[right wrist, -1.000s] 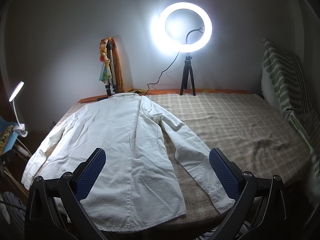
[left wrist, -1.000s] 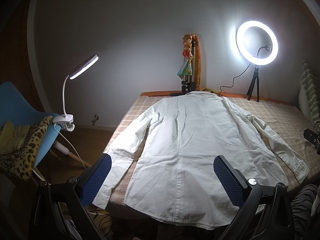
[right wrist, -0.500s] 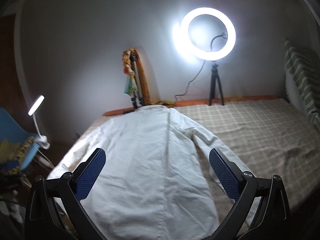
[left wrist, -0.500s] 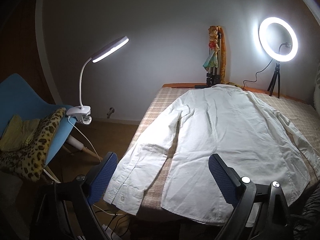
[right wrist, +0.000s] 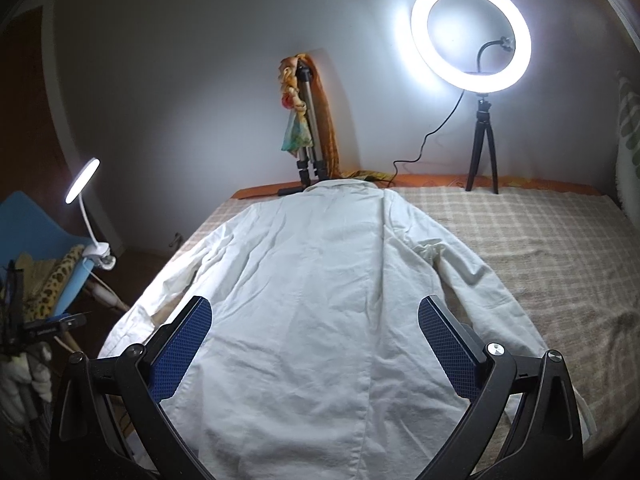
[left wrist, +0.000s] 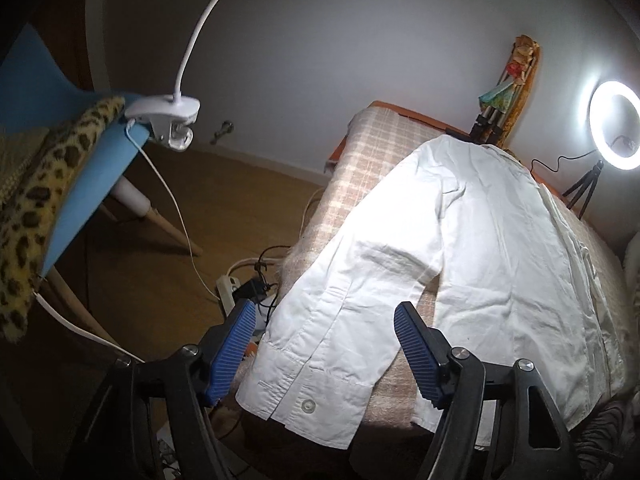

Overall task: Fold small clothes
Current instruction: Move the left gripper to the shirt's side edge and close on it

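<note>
Left wrist view shows the left gripper (left wrist: 325, 344) spread wide, its blue pads on either side of the cuffed sleeve (left wrist: 320, 364) of the white shirt (left wrist: 500, 260), which hangs over the bed's (left wrist: 372, 148) edge. Whether the pads touch the cloth cannot be told. Beside the bed stand a blue chair (left wrist: 92, 168) with leopard fabric (left wrist: 32, 208), a clip lamp (left wrist: 168, 114) and a power strip (left wrist: 228, 288). Right wrist view has the right gripper (right wrist: 314, 354) open too, empty, over the shirt's back (right wrist: 304, 280), spread flat. A ring light (right wrist: 471, 34) and tripod (right wrist: 308, 136) stand at the far edge.
</note>
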